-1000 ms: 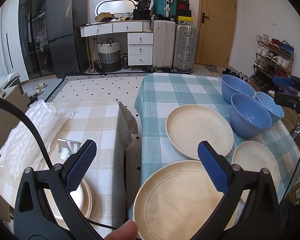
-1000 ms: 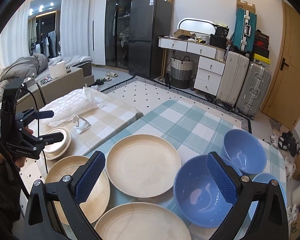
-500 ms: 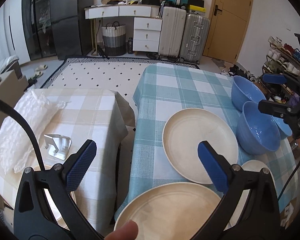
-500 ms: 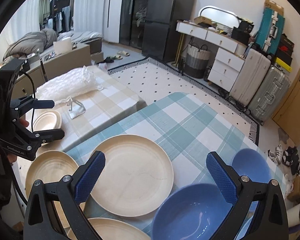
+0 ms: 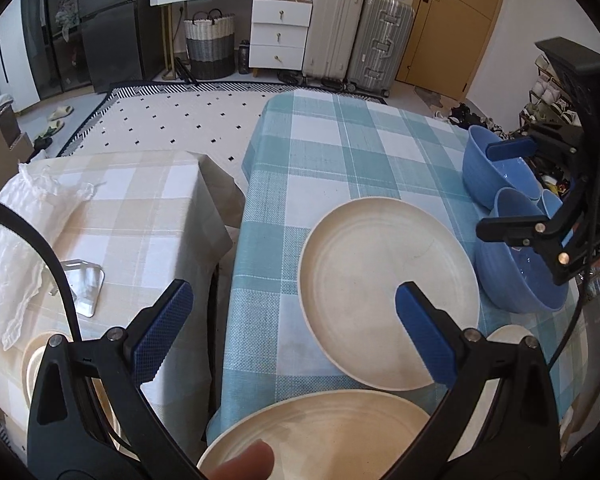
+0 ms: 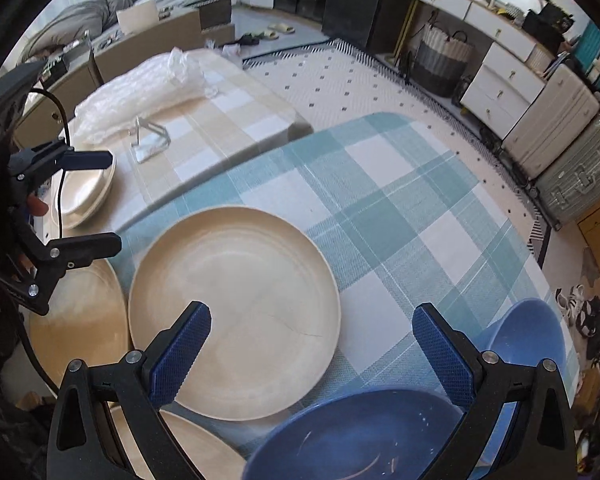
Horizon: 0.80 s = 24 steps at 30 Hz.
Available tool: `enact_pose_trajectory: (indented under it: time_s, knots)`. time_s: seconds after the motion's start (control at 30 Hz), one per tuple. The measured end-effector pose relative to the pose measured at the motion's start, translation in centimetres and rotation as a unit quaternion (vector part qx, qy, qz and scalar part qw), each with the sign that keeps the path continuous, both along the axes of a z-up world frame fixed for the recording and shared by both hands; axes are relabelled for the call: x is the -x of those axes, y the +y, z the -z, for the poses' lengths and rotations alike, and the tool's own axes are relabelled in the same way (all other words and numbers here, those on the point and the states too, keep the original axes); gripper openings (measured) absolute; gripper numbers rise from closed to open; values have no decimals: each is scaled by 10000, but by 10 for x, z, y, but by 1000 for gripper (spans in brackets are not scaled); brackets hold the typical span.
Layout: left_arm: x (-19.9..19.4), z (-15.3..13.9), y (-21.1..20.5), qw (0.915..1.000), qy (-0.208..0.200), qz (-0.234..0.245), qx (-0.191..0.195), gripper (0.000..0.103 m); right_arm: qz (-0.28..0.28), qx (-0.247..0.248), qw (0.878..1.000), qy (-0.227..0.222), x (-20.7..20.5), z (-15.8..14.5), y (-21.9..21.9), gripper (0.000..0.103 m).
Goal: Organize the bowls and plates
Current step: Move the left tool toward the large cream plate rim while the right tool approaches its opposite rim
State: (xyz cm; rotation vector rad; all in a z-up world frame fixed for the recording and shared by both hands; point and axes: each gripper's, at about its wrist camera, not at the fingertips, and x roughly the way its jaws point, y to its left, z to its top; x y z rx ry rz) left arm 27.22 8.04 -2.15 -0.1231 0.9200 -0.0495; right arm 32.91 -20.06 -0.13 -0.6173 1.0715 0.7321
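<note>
Two tools, both with fingers spread wide and nothing held.

Landmark: large cream plate (image 5: 388,300) lying flat mid-way along the teal-checked table (image 5: 340,148).

- Left tool (image 5: 294,316): hovers above the near edge of the table, its right finger over the landmark plate's near rim, its left finger over the gap toward the beige-checked table (image 5: 140,208). A fingertip of the person (image 5: 244,462) shows at the bottom edge.
- Second cream plate (image 5: 320,436): just nearer than the landmark plate, rims almost touching, partly overhanging the table's near edge.
- Smaller cream plate (image 5: 508,334): near-right of the landmark plate, mostly hidden by the tool.
- Blue bowl (image 5: 516,264): just right of the landmark plate; a further blue bowl (image 5: 488,168) behind it, and a small third one barely visible between.
- Right tool (image 6: 312,344): above the nearest blue bowl and the landmark plate's right rim.
- Cream dishes (image 6: 86,188), already stacked: far left of the landmark plate, on the beige-checked table.

Judged step: choosing a plate to carry to the stack. Advice: lower one finger under the rim and one over it, at the overhanging edge where the underside is reachable; close firmly on the lip, lift level, avoid nudging neighbouring rims.
</note>
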Motion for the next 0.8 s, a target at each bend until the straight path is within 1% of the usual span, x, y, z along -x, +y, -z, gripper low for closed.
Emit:
enact_pose_trajectory:
  time_s: [0.1,0.2,0.27,0.4,0.47,0.63,0.7,0.73,0.77,0.8]
  knots:
    - [-7,8,-4,9999,103,58,7,101,-187,211,9992,278,-10,14,3,103]
    - [-14,15,-5,9998,173,87,81,101,-156,382,9984,383,-22,27,3,103]
    - [-20,20,-7,9996,214,140,146,101,-119,455,9975,530,-30,34,2,103]
    - [-30,35,-14,9989,398,227,49,101,-183,638,9947,782,-41,47,2,103]
    - [-35,41,-16,9984,505,258,72,101,-210,703,9934,880,-45,52,2,103]
    - [-45,52,-12,9977,611,233,201,101,-225,768,9910,1075,-53,63,7,102]
    - [-47,56,-8,9972,671,208,240,99,-262,812,9900,1122,-54,67,10,98]
    - [-47,58,-7,9970,707,212,253,99,-269,838,9893,1163,-54,69,12,93]
    - [-48,61,-6,9967,733,218,253,97,-270,848,9886,1214,-55,71,13,89]
    - [-48,62,-6,9965,763,221,242,95,-267,861,9879,1266,-56,73,13,88]
